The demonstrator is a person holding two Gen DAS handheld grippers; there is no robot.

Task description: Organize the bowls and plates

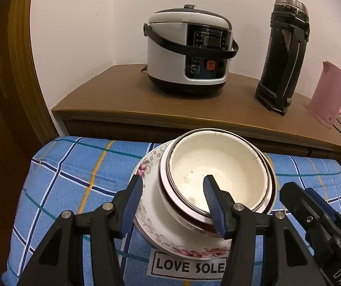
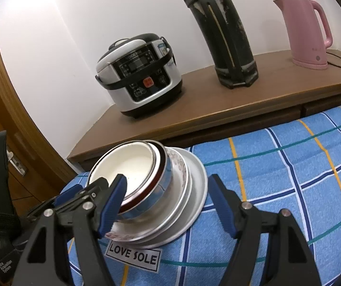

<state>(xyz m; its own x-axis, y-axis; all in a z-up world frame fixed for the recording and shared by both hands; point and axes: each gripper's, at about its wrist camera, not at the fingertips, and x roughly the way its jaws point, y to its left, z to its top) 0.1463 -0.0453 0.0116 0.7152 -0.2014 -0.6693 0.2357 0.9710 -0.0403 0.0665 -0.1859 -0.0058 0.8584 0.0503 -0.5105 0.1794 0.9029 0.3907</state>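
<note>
Left wrist view: bowls (image 1: 220, 178) already nested on the floral plate (image 1: 146, 166), sitting on the blue checked cloth (image 1: 75, 166). Left gripper (image 1: 172, 205) and right gripper (image 2: 168, 202) both straddle the stack, jaws apart, gripping nothing. Stacking looks done.

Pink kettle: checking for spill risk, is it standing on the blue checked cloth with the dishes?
No, the pink kettle stands on the brown cabinet top.

White walls (image 1: 79, 23), brown wooden cabinet (image 1: 122, 95), wooden door (image 1: 1, 83).
</note>
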